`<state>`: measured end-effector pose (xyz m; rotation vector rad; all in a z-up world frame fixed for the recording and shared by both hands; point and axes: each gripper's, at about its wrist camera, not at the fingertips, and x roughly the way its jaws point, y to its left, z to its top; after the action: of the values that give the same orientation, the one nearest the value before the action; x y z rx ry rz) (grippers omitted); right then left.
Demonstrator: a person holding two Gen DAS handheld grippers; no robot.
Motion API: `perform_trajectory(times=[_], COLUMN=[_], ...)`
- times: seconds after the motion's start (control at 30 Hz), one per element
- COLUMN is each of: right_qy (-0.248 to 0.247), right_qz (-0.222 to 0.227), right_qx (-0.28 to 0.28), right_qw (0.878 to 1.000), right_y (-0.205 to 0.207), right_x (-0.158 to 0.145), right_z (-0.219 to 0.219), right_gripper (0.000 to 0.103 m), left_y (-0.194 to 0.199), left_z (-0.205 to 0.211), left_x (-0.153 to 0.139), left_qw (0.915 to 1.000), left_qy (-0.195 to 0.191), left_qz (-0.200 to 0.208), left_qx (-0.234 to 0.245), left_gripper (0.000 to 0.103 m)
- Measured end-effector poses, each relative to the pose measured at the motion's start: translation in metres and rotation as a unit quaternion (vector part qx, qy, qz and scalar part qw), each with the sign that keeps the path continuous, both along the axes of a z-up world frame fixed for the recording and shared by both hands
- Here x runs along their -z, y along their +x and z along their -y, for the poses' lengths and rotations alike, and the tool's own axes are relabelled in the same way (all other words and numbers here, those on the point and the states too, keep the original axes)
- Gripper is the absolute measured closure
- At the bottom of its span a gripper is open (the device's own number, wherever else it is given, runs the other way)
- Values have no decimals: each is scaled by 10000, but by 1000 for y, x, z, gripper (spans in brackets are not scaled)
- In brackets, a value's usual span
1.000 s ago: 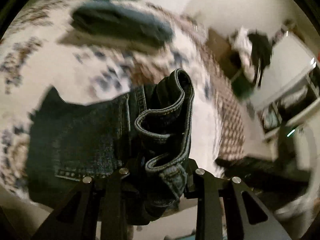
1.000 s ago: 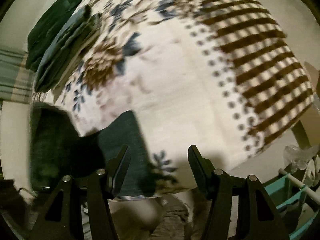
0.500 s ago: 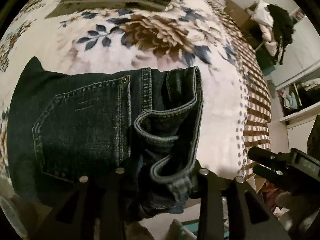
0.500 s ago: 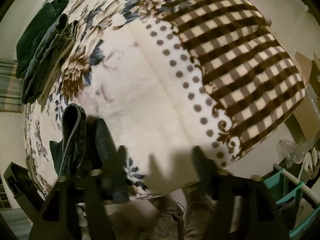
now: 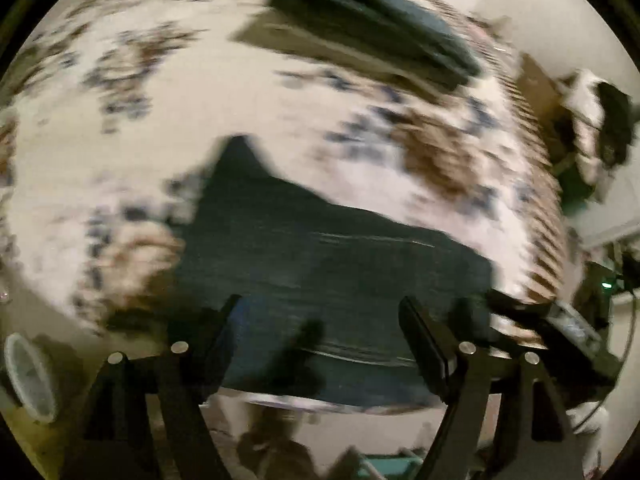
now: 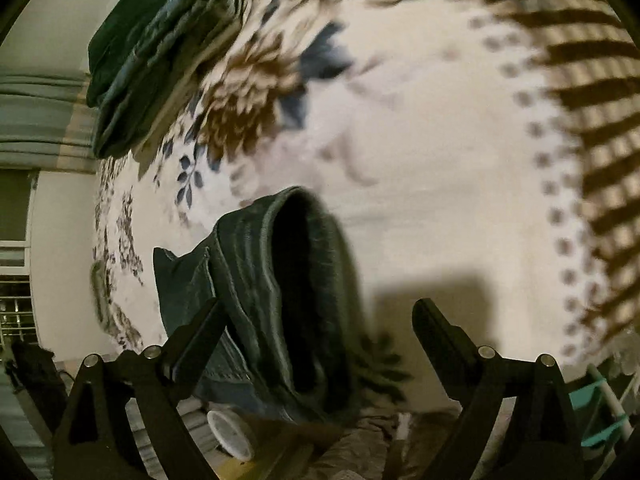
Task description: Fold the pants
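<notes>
Both claws (open) above folded jeans [image 5: 332,256]

From my feed, dark blue denim pants [image 6: 280,292] lie on a cream blanket [image 6: 432,184] with brown-and-blue flowers, brown checks toward two o'clock.

The pants [image 6: 280,288] are matt dark denim with ridged stitched seams, lying on a soft, fleecy printed blanket [image 6: 420,168]; each tool's fingers [image 6: 444,344] are matt black plastic.

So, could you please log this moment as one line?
left tongs: just opened, empty | right tongs: just opened, empty | jeans: folded on blanket
</notes>
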<state>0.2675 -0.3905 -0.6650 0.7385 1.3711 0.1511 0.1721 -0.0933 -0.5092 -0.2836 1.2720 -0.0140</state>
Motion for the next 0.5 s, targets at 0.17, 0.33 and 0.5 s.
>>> perform_trajectory(times=[0.17,0.33,0.5], right_qy=[-372,-878,-978], right_qz=[57,255,310], right_qx=[-255,-138,150], right_qw=[9990,9957,9946], right_y=[17,10,-10], right_x=[15,-13,-46], right_z=[-31,-37,-7], right_gripper=[73,92,92], left_y=[8,20,34], left_z=[-62,-93,-94], left_x=[22,31,36], left_qw=[9973,9966,9970], left_qy=[476,305,-178], left_qz=[-273,-327,-338], left_qx=[-495,-692,-679], left_gripper=[27,27,27])
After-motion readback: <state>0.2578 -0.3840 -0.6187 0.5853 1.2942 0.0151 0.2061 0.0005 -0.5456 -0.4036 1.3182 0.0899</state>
